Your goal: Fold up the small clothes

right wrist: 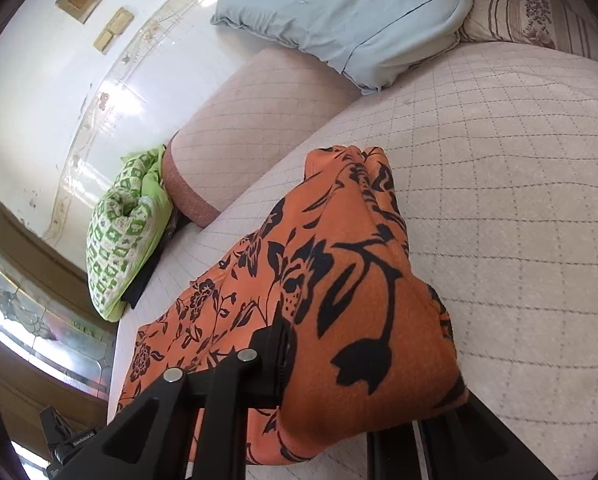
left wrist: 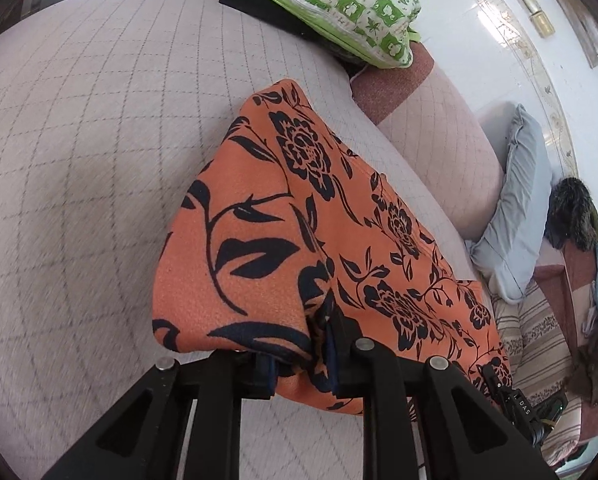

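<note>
Left wrist view: The left gripper (left wrist: 301, 364) has its fingers pinching a bunched edge of the orange cloth (left wrist: 283, 216), a small garment printed with black flowers and leaves. The near edge is gathered and raised off the bed (left wrist: 79, 160); the rest runs away from the camera and lies on the quilted cover. The tip of the right gripper (left wrist: 499, 380) shows at the lower right, at the same near edge of the cloth. A green checked pillow (left wrist: 339, 4) rests at the far end of the bed, and a grey pillow (left wrist: 515, 208) leans at the right, both well apart from the cloth.

Right wrist view: The right gripper's fingers pinch the cloth as well. One finger (right wrist: 277, 360) is visible pressed against the fabric; the other is covered by a fold that drapes over it. The far corner of the cloth lies on the bed, near its middle.

Step in hand (judgement): both grippers hold the near edge, lifted, which suits the start of a fold. The fold is not yet laid.

Next move (judgement): carry the held edge across toward the far edge, both grippers level and evenly spaced so the cloth does not twist. Lower it onto the far part before releasing. Risk: the bunched fabric may leave creases if set down unsmoothed.
</note>
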A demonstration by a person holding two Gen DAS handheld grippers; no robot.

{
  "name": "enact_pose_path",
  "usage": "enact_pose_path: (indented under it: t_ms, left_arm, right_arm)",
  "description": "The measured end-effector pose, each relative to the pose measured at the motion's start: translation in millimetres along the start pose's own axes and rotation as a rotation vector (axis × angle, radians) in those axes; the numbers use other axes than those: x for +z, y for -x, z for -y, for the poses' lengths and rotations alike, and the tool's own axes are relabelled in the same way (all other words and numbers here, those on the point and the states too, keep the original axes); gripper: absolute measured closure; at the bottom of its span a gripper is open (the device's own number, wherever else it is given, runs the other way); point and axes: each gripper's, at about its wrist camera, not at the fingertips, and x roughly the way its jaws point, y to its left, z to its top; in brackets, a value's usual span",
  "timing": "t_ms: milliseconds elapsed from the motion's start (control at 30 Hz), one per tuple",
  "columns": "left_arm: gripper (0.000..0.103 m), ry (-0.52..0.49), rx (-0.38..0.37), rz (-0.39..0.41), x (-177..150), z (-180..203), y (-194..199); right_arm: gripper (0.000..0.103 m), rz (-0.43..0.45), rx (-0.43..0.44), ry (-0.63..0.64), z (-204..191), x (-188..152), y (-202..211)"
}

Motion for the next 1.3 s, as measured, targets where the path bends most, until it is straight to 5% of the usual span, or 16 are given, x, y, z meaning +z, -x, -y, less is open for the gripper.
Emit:
enact_pose_path:
  t_ms: [533, 733, 900, 1100, 1300]
  left_arm:
    - [0.085, -0.026, 0.061, 0.011, -107.0, -24.9, 67.8]
    - [0.092, -0.096, 0.162, 0.029, -127.4, -39.4, 84.3]
    - [0.087, -0.004, 0.123, -0.036, -117.9, -63.2, 78.4]
    - [0.081, 0.053, 0.142, 0.035, -105.6, -74.7, 97.7]
    - [0.075, -0.063, 0.258, 0.278, -99.6, -53.5, 143.4]
  right_arm:
    - [0.087, 0.0, -0.026, -0.033, 37.8, -56.0, 92.1]
    - [0.086, -0.096, -0.045, -0.031, 57.7, -74.5, 108.1]
    - [0.074, -0.193, -0.061, -0.143, 79.9, -74.1, 102.9]
    - [0.069, -0.106, -0.16, -0.172, 90.3, -66.9, 133.4]
    - [0.067, 0.104, -0.337, -0.093, 80.7, -52.4, 168.7]
